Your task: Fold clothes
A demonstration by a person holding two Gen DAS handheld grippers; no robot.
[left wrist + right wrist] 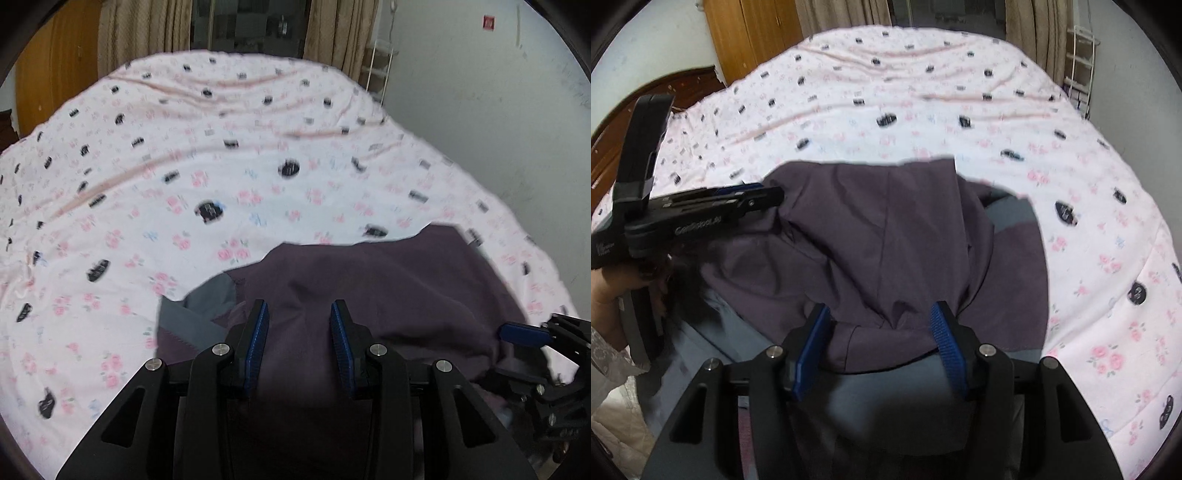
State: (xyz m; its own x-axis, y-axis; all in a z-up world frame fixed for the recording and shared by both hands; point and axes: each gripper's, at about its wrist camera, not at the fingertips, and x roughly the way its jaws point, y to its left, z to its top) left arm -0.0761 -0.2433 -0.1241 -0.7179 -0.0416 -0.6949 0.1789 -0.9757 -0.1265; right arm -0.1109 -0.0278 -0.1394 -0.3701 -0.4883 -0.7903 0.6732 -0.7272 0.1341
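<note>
A dark purple garment (388, 288) with grey panels (210, 295) lies bunched on the near part of the bed. My left gripper (299, 321) is open, and purple cloth fills the space between and under its blue pads. In the right wrist view the garment (886, 229) spreads ahead, one layer folded over another. My right gripper (881, 325) is open too, with a purple fold lying between its fingers above a grey part (886, 387). The left gripper (772, 195) reaches in side-on at the garment's left edge. The right gripper (517, 332) shows at the cloth's right edge.
A pink floral bedsheet (184, 166) covers the bed (923, 92) around the garment. A wooden headboard (613, 122) and wardrobe (746, 37) stand to the left, with curtains (332, 29) behind. A white rack (1078, 59) and a wall (480, 110) stand at the right. A hand (613, 291) holds the left gripper.
</note>
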